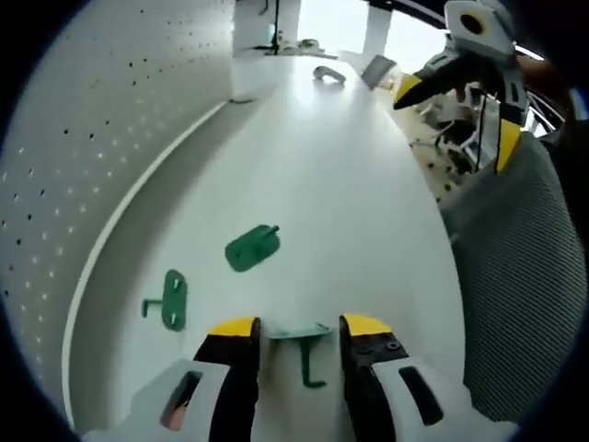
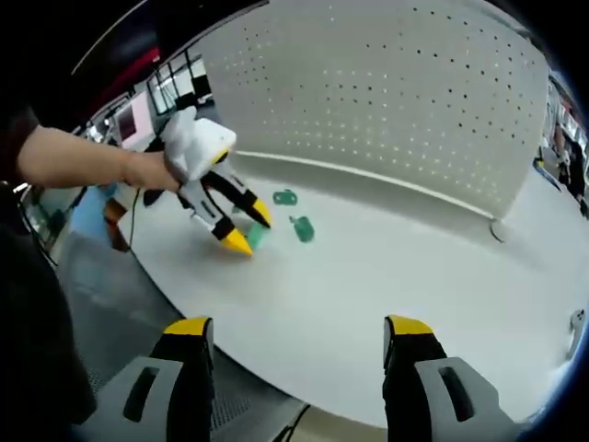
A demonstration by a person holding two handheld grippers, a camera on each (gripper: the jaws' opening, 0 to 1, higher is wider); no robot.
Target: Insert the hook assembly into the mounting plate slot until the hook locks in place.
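On the white table (image 1: pixel 304 166), backed by a pegboard wall (image 2: pixel 386 83), the left gripper (image 1: pixel 299 336) pinches a green hook piece (image 1: pixel 302 333) near two more green pieces (image 1: pixel 251 248), (image 1: pixel 171 299), while the right gripper (image 2: pixel 294 341) hovers spread wide

white table (image 1: pixel 304 166), perforated wall panel (image 2: pixel 386 83)
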